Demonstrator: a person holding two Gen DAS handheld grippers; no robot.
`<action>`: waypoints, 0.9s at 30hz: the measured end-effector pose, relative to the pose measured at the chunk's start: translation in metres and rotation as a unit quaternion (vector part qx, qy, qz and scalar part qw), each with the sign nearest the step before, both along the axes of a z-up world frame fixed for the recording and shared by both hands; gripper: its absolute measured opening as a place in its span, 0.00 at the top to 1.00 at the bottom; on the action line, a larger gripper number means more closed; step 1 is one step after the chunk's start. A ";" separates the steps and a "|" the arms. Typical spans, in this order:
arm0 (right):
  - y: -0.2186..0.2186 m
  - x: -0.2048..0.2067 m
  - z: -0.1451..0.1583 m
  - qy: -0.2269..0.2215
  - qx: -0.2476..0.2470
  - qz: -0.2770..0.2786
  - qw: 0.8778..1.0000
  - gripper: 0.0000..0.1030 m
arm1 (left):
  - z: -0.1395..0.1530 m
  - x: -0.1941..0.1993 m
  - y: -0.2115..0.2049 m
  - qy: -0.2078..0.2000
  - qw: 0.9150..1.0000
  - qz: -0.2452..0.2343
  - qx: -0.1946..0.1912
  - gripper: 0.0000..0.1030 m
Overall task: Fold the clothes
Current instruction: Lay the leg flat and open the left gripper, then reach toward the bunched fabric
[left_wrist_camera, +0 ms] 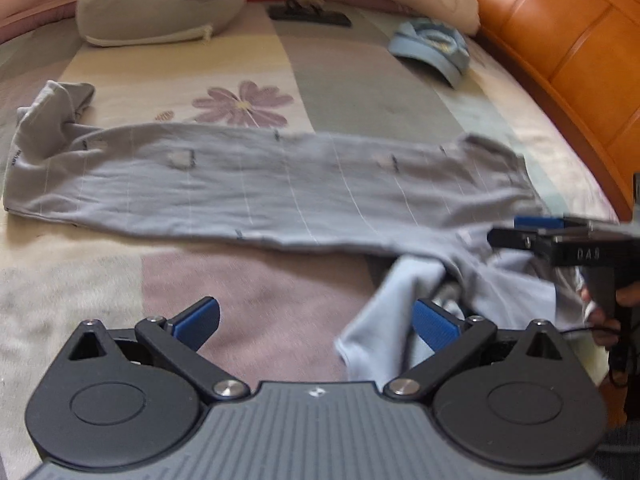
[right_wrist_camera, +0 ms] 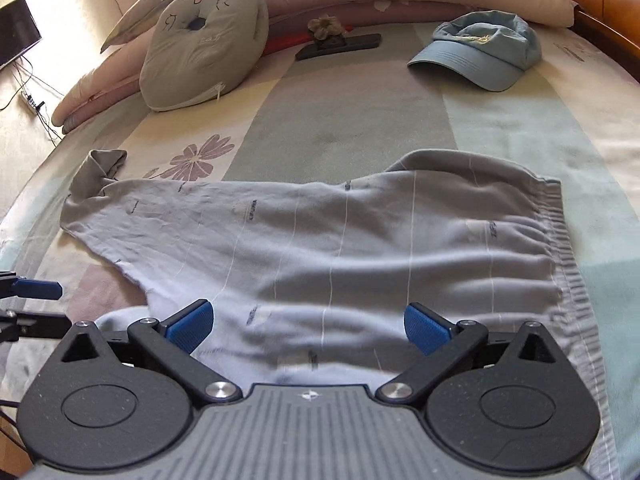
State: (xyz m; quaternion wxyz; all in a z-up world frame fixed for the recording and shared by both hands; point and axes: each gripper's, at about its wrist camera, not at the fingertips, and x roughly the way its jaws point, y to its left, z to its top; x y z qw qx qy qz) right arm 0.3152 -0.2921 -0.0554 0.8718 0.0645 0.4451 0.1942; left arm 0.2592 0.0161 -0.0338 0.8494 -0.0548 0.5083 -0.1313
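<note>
Grey trousers (right_wrist_camera: 360, 240) spread flat across the flowered bedspread (right_wrist_camera: 360, 120), waistband at right, legs trailing left. Left gripper (left_wrist_camera: 316, 320) released, jaws wide, over bare bedspread beside a loose trouser leg. Right gripper (right_wrist_camera: 306, 322) likewise released, hovering over the cloth, pads (right_wrist_camera: 188, 326) gripping nothing.

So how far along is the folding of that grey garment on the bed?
Early. The grey garment lies spread lengthwise on the bed, one long fold apparently made. Neither the left gripper nor the right gripper holds anything; both are open. Still left: cross folds and the loose near flap.
</note>
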 end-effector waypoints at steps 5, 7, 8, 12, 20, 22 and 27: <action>-0.002 -0.008 0.005 -0.011 0.011 0.000 1.000 0.00 | -0.011 -0.006 -0.008 0.036 0.999 0.000 0.009 0.01; -0.003 -0.009 0.005 -0.009 0.018 0.002 1.000 0.00 | -0.013 -0.008 -0.013 0.040 0.999 0.004 0.012 0.01; -0.003 -0.009 0.005 -0.010 0.017 0.006 1.000 0.00 | -0.012 -0.009 -0.016 0.039 0.999 0.003 0.011 0.01; -0.003 -0.009 0.008 -0.019 0.012 0.016 1.000 0.00 | -0.009 -0.002 -0.037 0.023 0.999 -0.013 0.020 0.01; -0.012 -0.016 0.013 -0.030 0.025 0.014 0.999 0.00 | -0.029 0.031 -0.064 0.043 0.998 -0.026 0.047 0.01; -0.016 -0.018 0.012 -0.028 0.024 0.011 0.999 0.00 | -0.034 0.036 -0.069 0.045 0.997 -0.022 0.060 0.01; -0.023 -0.022 0.013 -0.032 0.014 0.003 0.999 0.00 | -0.032 0.031 -0.060 0.044 0.994 0.037 0.093 0.01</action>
